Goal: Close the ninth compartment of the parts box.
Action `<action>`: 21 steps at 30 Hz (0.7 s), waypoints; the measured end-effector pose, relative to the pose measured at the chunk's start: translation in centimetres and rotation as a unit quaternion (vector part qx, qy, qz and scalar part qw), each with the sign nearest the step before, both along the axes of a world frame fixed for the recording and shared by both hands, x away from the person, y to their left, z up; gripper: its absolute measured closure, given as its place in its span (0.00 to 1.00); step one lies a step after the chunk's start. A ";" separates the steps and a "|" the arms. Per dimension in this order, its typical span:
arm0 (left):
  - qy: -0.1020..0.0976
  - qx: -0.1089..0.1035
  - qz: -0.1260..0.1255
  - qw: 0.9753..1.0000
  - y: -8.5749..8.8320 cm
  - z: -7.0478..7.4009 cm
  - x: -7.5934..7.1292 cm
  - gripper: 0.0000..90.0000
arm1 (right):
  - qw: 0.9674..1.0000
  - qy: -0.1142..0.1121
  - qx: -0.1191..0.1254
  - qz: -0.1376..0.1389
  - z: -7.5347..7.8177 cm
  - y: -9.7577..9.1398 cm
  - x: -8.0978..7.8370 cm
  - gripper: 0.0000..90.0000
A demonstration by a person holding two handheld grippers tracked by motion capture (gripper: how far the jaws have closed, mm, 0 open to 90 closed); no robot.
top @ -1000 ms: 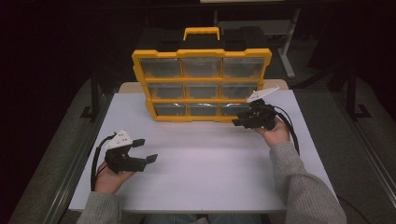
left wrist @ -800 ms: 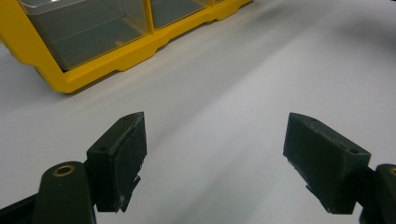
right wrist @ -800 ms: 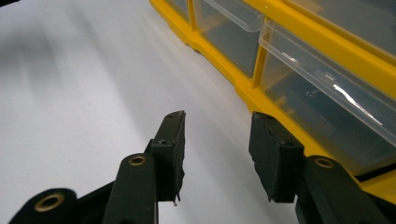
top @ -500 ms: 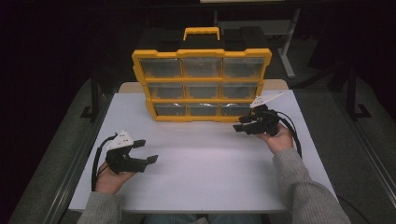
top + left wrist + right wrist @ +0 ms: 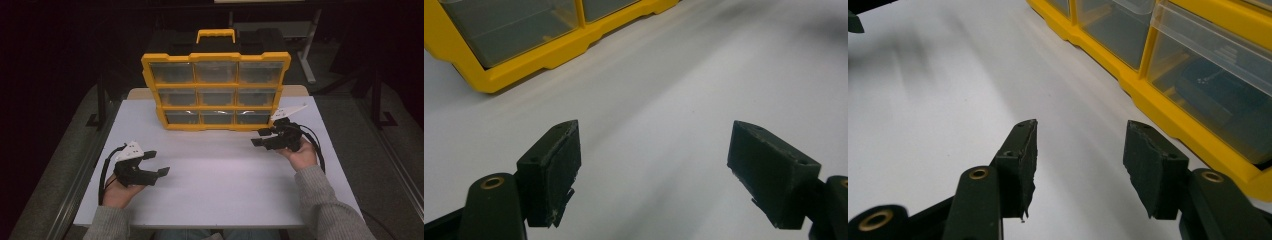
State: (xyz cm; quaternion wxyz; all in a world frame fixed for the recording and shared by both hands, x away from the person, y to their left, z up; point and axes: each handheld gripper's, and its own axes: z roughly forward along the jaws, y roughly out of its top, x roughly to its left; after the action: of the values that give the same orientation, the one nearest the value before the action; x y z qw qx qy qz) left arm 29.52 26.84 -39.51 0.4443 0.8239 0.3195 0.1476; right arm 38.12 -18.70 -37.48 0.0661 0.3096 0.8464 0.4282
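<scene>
A yellow organizer (image 5: 216,90) with clear drawers and a yellow handle stands upright at the back of the white table (image 5: 225,185). My right gripper (image 5: 258,138) hovers by its lower right corner, pointing left. Its jaws have just been opening and nothing is between them. In the right gripper view the gripper (image 5: 1081,127) is open, with the organizer's bottom row (image 5: 1173,100) close on the right and dark contents behind one drawer front. My left gripper (image 5: 158,163) rests at the table's front left, open and empty. In the left gripper view the gripper (image 5: 656,131) stands wide, with the organizer's corner (image 5: 539,55) far off.
A black case (image 5: 260,40) stands behind the organizer. Table edges run close to both hands at left and right, with a dark floor and metal frame legs (image 5: 102,100) beyond. Bare white tabletop lies between the two grippers.
My right gripper has drawn slightly back from the organizer's lower right corner toward the person, and its jaws stand wider. The left gripper has not moved.
</scene>
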 end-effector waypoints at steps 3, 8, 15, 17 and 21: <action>-0.002 0.000 -0.001 1.000 0.0 -0.1 0.0 0.24 | 1.000 0.003 0.001 -0.002 -0.1 -0.1 -0.3 0.50; -0.001 -0.002 -0.002 1.000 0.0 -0.2 0.0 0.24 | 1.000 0.000 0.002 -0.003 -0.3 -0.5 -0.7 0.47; 0.001 0.000 -0.003 1.000 -0.1 -0.3 -0.1 0.24 | 1.000 -0.007 0.002 -0.011 -0.6 -1.2 -1.3 0.44; 0.002 0.000 -0.003 1.000 0.0 -0.3 -0.1 0.24 | 1.000 -0.002 0.003 -0.015 -0.7 -1.3 -1.6 0.44; 0.001 0.002 -0.003 1.000 0.0 -0.4 -0.1 0.24 | 1.000 -0.002 0.002 -0.016 -0.8 -1.6 -1.8 0.41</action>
State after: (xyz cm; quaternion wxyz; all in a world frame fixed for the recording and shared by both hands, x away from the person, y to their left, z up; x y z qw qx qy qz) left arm 29.42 26.80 -39.91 0.4429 0.8260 0.3169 0.1458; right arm 36.36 -20.34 -38.25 0.0737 0.3226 0.8404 0.4293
